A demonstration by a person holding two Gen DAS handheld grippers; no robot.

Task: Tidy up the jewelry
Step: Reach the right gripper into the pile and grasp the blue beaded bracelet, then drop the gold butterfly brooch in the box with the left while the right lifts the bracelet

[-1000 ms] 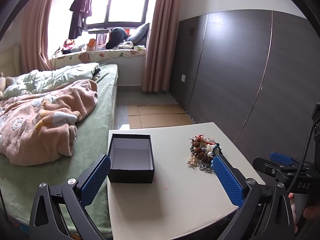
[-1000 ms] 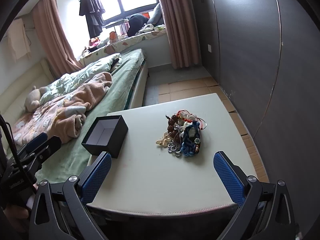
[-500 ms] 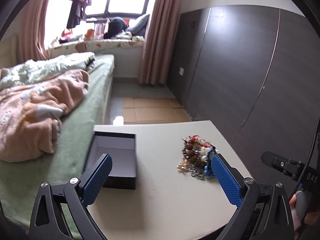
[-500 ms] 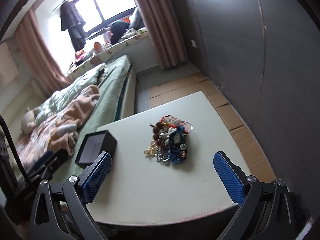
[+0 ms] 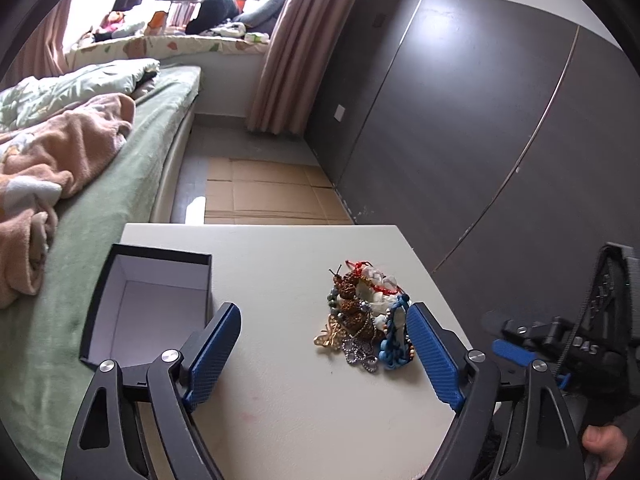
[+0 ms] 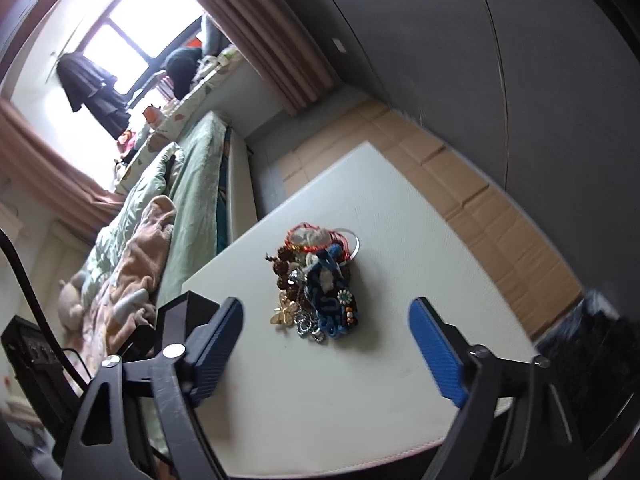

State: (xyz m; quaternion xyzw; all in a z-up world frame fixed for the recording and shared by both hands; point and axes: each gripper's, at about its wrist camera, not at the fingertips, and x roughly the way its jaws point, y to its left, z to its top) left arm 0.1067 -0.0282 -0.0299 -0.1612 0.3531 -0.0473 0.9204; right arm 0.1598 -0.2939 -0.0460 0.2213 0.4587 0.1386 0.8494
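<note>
A tangled pile of jewelry (image 5: 366,318) with brown beads, a red cord, a blue knotted bracelet and a gold butterfly lies on the white table (image 5: 280,408). An open black box (image 5: 148,308) with a white lining stands at the table's left edge, empty. My left gripper (image 5: 324,352) is open, low over the table's near side, with its right finger beside the pile. In the right wrist view the pile (image 6: 318,286) lies ahead of my right gripper (image 6: 326,344), which is open and tilted. The box (image 6: 180,316) shows partly behind its left finger.
A bed (image 5: 100,184) with green sheet and pink blanket runs along the table's left side. A dark wardrobe wall (image 5: 460,128) stands to the right. Cardboard (image 5: 272,196) covers the floor beyond the table. The right gripper's body (image 5: 568,344) shows at the left view's right edge.
Both grippers moved forward and lower toward the table; the pile and the box look larger. The right gripper has rolled, so its view is tilted. Both stay open.
</note>
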